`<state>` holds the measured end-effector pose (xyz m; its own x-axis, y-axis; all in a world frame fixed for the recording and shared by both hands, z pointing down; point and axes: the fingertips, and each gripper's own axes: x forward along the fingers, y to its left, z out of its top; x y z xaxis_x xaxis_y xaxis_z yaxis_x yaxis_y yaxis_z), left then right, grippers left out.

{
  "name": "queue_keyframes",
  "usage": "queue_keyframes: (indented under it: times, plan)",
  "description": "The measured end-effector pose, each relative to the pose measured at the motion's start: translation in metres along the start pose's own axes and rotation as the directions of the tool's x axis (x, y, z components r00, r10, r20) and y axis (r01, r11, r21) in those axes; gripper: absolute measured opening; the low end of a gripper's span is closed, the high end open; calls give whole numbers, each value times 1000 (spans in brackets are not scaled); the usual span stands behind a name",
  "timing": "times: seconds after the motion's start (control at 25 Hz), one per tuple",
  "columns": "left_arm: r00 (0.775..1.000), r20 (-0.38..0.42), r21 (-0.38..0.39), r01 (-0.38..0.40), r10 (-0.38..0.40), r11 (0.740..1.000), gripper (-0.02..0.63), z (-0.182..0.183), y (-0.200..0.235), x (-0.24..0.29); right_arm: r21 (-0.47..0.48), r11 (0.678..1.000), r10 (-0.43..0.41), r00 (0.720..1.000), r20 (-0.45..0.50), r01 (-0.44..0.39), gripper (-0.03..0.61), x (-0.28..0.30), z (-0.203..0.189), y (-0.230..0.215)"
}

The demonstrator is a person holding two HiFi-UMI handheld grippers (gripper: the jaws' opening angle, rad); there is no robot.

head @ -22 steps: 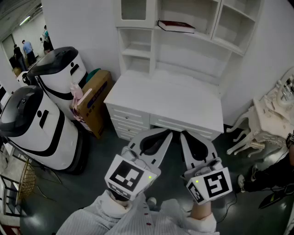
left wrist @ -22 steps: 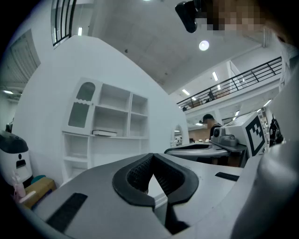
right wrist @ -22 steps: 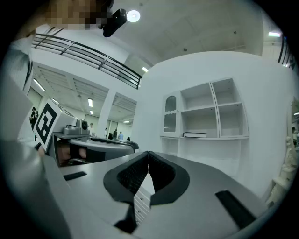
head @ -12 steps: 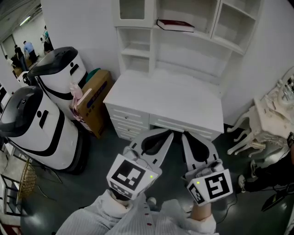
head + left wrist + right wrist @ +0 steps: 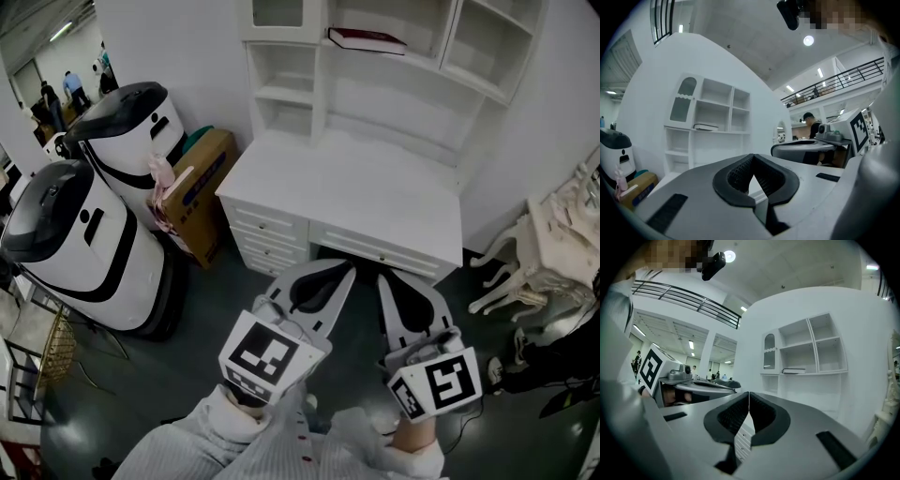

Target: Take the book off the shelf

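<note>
A dark red book [image 5: 367, 39] lies flat on an upper shelf of the white desk hutch [image 5: 469, 70]. The same book [image 5: 705, 126] shows small and far off in the left gripper view, and the book [image 5: 793, 371] again in the right gripper view. My left gripper [image 5: 343, 272] and right gripper [image 5: 386, 278] hang side by side in front of the desk's near edge, well below and short of the book. Both have their jaws together with nothing between them.
A white desk [image 5: 356, 202] with drawers stands under the hutch. Two white-and-black machines [image 5: 80, 239] and a cardboard box [image 5: 192, 192] stand at the left. White ornate furniture [image 5: 553, 248] is at the right. People stand in the far left background.
The view has shifted slightly: desk and hutch sit a little higher and to the right in the picture. Both grippers stay shut and side by side.
</note>
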<state>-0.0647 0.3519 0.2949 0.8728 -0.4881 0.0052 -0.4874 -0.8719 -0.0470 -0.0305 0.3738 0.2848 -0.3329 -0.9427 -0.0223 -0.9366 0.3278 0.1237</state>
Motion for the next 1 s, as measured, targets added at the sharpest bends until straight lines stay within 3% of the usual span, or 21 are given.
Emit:
queue_keyframes:
  times: [0.36, 1.0]
  plan:
    - [1000, -10, -2, -23, 23, 1000, 9, -13, 39, 25, 3, 1000, 3, 1000, -4, -3, 17, 39, -14, -24]
    - [1000, -3, 19, 31, -31, 999, 9, -4, 177, 119, -19, 999, -51, 999, -2, 51, 17, 190, -9, -91]
